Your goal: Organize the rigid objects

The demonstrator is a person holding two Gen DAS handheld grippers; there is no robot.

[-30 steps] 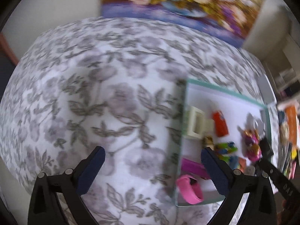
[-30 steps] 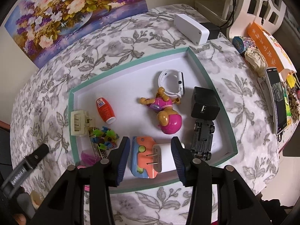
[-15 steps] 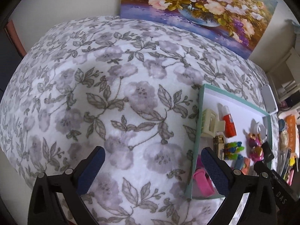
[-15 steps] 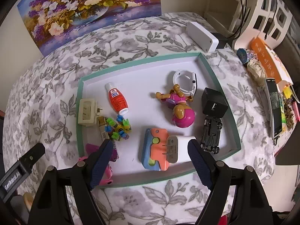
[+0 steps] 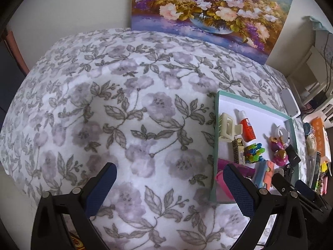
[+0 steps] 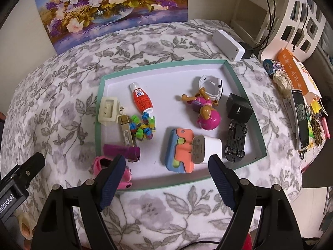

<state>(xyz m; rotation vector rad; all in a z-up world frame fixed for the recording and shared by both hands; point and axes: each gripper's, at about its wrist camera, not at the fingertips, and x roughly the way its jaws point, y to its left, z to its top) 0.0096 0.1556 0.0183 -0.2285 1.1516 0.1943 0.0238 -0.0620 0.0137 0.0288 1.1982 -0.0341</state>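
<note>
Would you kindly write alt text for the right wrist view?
A green-rimmed tray on a floral cloth holds toys, a glue bottle and a white charger. The open right gripper hovers at its near edge, empty.

This is a lived-in room of a home. A desk draped in a grey floral cloth [image 6: 68, 87] stands against a plain wall, with a flower painting [image 6: 112, 6] leaning at the top of the frame. A green-rimmed tray [image 6: 241, 87] at centre holds toys and small household bits, while a white shelf unit [image 6: 299, 27] with cables fills the upper right beside a phone [image 6: 301, 120] and an orange box [image 6: 295, 70].
</note>
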